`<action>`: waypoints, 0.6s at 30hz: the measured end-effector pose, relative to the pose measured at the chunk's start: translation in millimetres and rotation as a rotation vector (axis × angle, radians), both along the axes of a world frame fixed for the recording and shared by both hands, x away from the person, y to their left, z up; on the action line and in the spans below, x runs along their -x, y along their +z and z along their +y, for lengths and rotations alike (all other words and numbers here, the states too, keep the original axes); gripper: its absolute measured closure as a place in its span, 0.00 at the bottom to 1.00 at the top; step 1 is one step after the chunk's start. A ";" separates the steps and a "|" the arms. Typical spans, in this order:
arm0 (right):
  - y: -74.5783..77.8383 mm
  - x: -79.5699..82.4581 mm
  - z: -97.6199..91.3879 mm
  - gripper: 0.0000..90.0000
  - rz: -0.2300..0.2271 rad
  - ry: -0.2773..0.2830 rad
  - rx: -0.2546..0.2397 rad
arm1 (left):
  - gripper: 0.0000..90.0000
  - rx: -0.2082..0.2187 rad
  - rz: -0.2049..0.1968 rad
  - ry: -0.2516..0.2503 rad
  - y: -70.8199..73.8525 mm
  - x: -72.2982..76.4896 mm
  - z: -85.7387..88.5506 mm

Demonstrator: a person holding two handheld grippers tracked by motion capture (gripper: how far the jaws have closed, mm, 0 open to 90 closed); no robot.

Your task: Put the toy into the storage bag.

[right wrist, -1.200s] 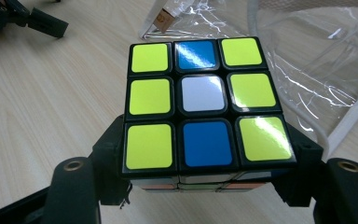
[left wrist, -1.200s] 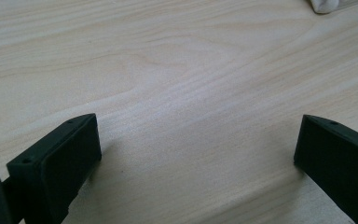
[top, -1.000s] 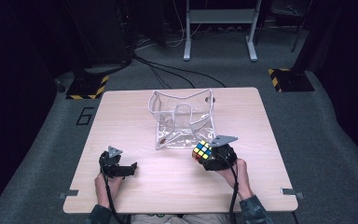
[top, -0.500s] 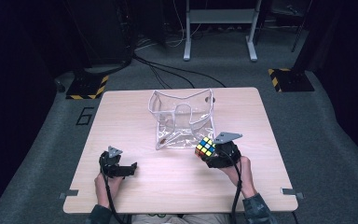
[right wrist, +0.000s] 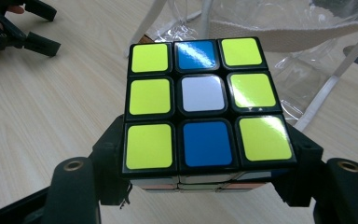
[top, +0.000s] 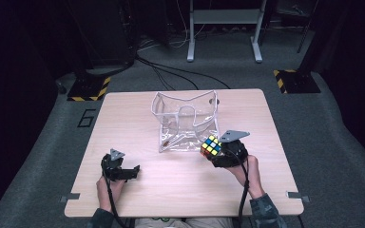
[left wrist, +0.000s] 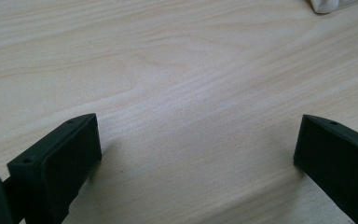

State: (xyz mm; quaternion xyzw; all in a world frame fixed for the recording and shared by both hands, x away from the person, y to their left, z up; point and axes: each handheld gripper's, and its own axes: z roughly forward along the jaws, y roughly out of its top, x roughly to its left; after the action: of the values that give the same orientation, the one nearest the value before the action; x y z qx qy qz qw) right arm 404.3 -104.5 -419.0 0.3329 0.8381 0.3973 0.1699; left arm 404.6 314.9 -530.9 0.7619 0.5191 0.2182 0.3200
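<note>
I have the puzzle cube (top: pixel 211 145) clamped between the fingers of my right gripper (top: pixel 217 151), lifted off the tabletop (top: pixel 180 185) and sitting just beside the near right corner of the clear plastic bag (top: pixel 185 121). In the right gripper view the cube (right wrist: pixel 200 102) faces me with yellow, blue and white squares, and the two black fingers (right wrist: pixel 114 154) press on its lower sides, so the grip looks firm. The bag stands upright in the middle of the tabletop with its mouth open at the top and white trim along the rim.

My left gripper (top: pixel 132 173) rests low at the near left, well apart from the bag, its fingers (left wrist: pixel 60 161) spread wide with nothing but bare wood between them.

I judge this to be the carry step: the cube is picked up and not yet in the bag. Next I need to raise it above the rim, bring it over the opening and lower it in before letting go. The soft walls may fold if I brush them, so steadying the rim with my left gripper could help.
</note>
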 end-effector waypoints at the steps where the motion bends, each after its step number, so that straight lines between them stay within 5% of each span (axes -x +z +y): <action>1: 1.6 0.1 -0.4 0.37 0.000 -0.002 0.000 | 0.00 0.000 0.000 0.000 0.0 0.0 0.0; 18: 23.6 -2.3 -4.5 0.37 -0.019 -0.004 -0.003 | 0.00 0.000 0.000 0.000 0.0 0.0 0.0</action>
State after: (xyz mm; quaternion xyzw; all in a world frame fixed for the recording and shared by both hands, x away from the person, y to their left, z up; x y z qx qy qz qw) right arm 406.6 -108.9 -395.4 0.3310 0.8353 0.4012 0.1781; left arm 404.6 314.9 -530.9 0.7620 0.5191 0.2182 0.3199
